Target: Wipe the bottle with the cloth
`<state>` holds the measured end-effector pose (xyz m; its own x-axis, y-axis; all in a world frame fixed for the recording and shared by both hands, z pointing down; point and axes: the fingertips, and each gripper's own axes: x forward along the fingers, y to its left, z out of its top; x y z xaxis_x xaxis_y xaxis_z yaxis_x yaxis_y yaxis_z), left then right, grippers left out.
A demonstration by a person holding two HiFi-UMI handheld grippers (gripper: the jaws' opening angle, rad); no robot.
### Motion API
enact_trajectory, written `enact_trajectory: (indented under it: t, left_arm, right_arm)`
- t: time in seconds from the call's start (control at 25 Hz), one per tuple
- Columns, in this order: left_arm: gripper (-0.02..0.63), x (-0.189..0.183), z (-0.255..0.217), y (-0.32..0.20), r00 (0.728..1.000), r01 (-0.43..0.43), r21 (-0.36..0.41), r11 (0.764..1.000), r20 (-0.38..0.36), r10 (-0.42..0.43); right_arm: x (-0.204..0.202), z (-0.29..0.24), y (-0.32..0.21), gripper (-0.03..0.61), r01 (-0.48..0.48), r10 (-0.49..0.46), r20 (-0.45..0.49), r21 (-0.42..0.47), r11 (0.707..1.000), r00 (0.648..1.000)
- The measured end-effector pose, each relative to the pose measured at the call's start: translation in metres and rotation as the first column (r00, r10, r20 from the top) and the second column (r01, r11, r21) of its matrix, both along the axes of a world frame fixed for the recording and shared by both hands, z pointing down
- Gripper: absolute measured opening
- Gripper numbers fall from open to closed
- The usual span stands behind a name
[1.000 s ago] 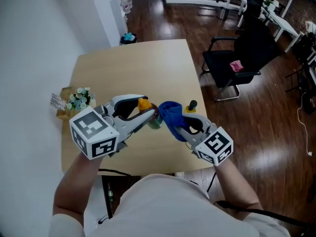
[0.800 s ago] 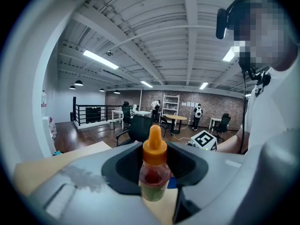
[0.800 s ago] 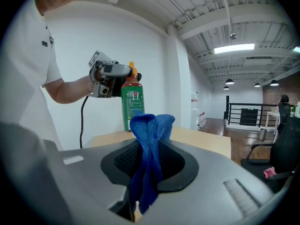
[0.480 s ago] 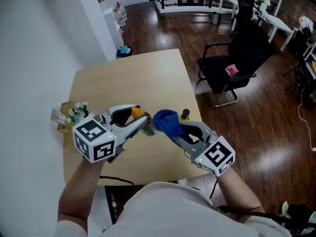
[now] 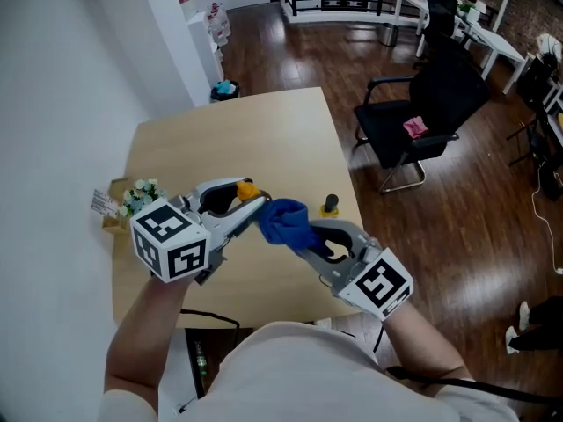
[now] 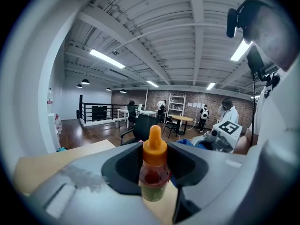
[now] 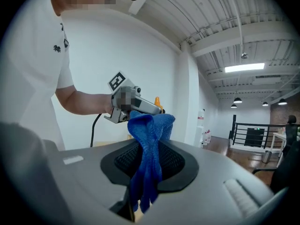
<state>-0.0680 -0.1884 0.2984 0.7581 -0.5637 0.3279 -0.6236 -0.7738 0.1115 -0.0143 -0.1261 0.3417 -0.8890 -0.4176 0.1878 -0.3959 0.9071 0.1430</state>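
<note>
Within left tool (image 6: 153,159), bottle (image 6: 153,175), within right tool (image 7: 148,168), cloth (image 7: 149,135)

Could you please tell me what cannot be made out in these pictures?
Head view: the small orange-capped plastic bottle shows only its cap; the blue towelling cloth and left gripper hide its body.
Right gripper view: the cloth covers most of the bottle, so contact cannot be judged.
Head view: the yellow, dark-topped object on the light wooden table is too small to identify.
</note>
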Motion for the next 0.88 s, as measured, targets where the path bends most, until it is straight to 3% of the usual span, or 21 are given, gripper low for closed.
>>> enact_trajectory:
  t: [0.4,0.52,0.88]
  left_arm:
    - [0.158,-0.015,-0.011,-0.009,0.999,0.032,0.008,0.999,0.0,-0.032]
    - [0.158,-0.018,-0.012,-0.009,0.999,0.04,0.011,0.999,0.0,-0.04]
    - [0.16,-0.02,-0.003,-0.012,0.998,0.061,-0.003,0.998,0.005,-0.061]
  right_arm:
    - [-0.01,0.057,-0.005,0.092,-0.023,0.015,-0.075,-0.106,0.994,0.997]
    - [-0.013,0.065,-0.002,0.092,-0.022,0.015,-0.056,-0.125,0.992,0.998]
    - [-0.026,0.035,0.023,0.092,0.031,-0.035,-0.072,-0.046,0.998,0.997]
